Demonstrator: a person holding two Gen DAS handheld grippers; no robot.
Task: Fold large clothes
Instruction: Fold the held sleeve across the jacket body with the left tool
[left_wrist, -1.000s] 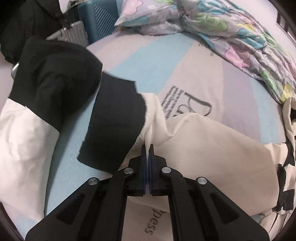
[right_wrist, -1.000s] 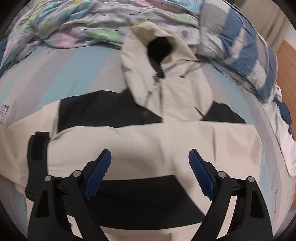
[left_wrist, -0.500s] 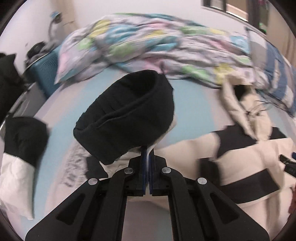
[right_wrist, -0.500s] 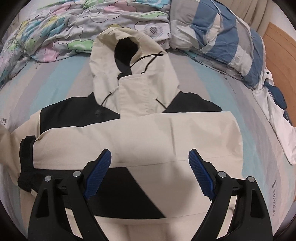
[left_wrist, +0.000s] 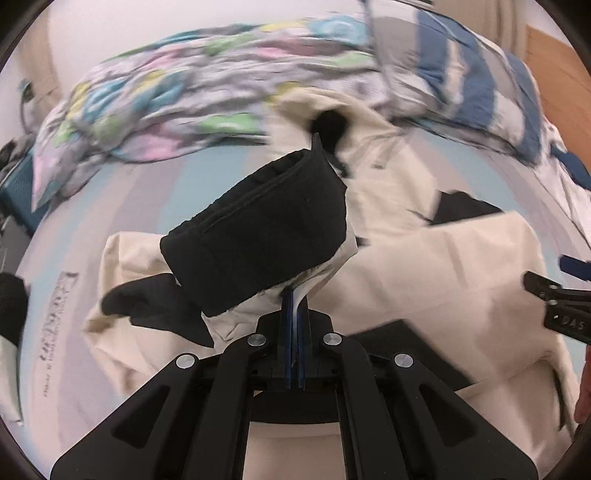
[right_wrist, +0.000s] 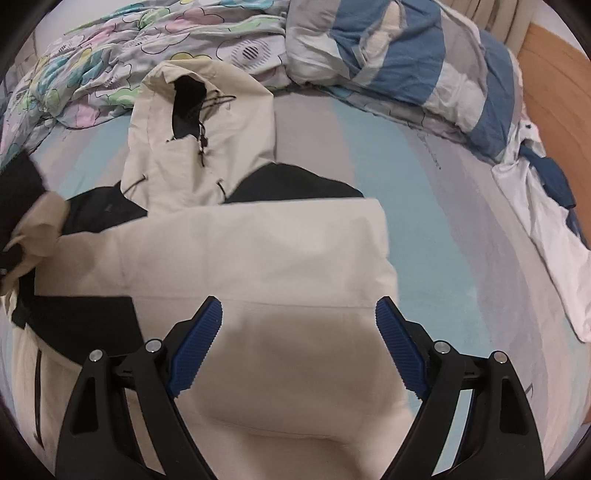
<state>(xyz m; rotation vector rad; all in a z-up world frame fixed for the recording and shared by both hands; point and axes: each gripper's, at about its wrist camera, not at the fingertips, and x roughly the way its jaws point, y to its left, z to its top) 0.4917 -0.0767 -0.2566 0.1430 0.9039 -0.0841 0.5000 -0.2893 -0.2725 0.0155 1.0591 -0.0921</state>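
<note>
A cream and black hooded jacket (right_wrist: 258, 254) lies spread flat on a bed with a sheet (right_wrist: 424, 221) striped in pale blue, grey and lilac. Its long axis runs from the near edge of the bed toward the far side, with the hood (right_wrist: 207, 122) pointing away toward the heaped bedding and the lower body nearest the right wrist camera. The hood lies flat with its dark opening facing up and its drawcords trailing down the chest. A cream panel is folded across the chest, with black shoulder patches showing just beyond it on either side of the hood. The left tool (left_wrist: 294, 299) has its blue pads pressed together on cream fabric of the jacket's sleeve (left_wrist: 266, 229), whose wide black cuff stands lifted above the bed and curls over toward the middle of the jacket; this view is blurred. The right tool (right_wrist: 299, 332) hovers over the lower cream part of the jacket with its two blue ribbed pads (right_wrist: 195, 350) wide apart and nothing between them. At the far side of the bed lie a flower-print quilt (right_wrist: 110, 66) and a blue, grey and white striped pillow (right_wrist: 406, 62). A white and blue garment (right_wrist: 546, 221) lies at the right edge of the bed.
</note>
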